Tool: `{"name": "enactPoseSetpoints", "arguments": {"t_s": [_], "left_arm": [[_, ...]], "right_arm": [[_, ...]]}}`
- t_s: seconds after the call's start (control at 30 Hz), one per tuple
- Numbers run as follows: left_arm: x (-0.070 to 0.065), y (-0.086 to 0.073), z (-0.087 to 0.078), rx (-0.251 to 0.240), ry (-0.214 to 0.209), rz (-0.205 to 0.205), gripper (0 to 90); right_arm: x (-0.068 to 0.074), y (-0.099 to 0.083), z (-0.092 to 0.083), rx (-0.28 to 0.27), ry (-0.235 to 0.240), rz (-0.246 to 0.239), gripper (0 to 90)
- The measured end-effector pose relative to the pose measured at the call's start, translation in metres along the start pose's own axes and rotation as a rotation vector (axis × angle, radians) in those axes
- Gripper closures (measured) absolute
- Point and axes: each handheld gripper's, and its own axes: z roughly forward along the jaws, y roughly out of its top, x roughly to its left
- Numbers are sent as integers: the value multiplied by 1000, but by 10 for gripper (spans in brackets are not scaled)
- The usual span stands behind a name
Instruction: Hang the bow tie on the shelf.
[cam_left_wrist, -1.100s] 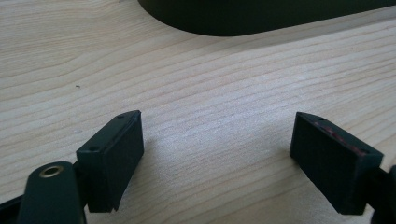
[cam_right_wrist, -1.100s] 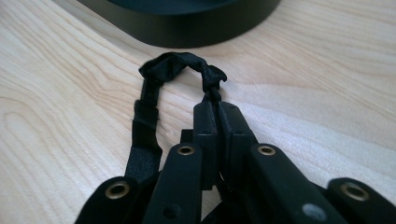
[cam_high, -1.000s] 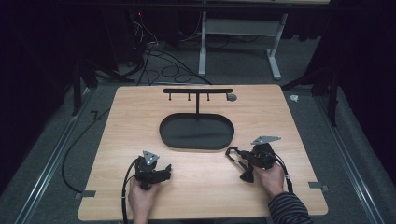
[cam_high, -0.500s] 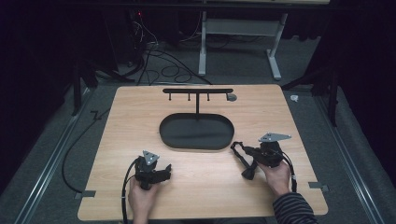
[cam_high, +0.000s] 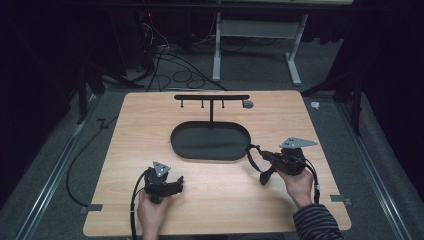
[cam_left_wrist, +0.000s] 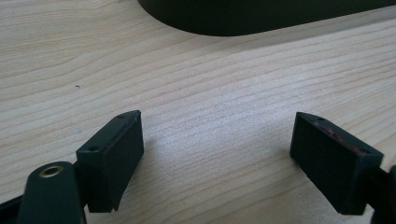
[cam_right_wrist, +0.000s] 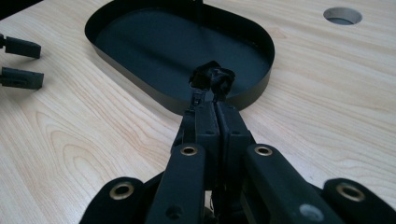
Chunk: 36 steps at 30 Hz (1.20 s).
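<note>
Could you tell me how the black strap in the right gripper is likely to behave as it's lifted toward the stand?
Probably floppy: the strap droops in loops from the right gripper. It looks light, hanging from a thin pinch. It may sway or snag on the tray.

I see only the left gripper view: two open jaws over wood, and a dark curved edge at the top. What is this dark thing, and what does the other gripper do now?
Observer: That edge belongs to a black oval tray. A T-shaped rack rises from its far side.
Operator: And the right gripper?
Observer: The right gripper is shut on a black strap. In the high view the strap hangs in a loop near the tray's right end.
Operator: Does anything hang on the rack?
Observer: No, its small pegs look bare in the high view.
</note>
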Motion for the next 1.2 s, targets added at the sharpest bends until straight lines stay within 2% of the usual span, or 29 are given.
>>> {"name": "enactPoseSetpoints", "arguments": {"t_s": [0.17, 0.47, 0.73, 0.97, 1.2], "left_arm": [[0, 0, 0, 0, 1, 0, 178], [0, 0, 0, 0, 0, 0, 178], [0, 0, 0, 0, 0, 2, 178], [0, 0, 0, -2, 0, 1, 179], [0, 0, 0, -2, 0, 2, 178]], "right_arm": [[0, 4, -2, -8, 0, -2, 900], [4, 24, -8, -26, -5, -55, 900], [9, 41, -12, -46, 5, -82, 900], [16, 59, -2, -27, 26, -118, 900], [20, 77, 5, -56, 44, -129, 900]]}}
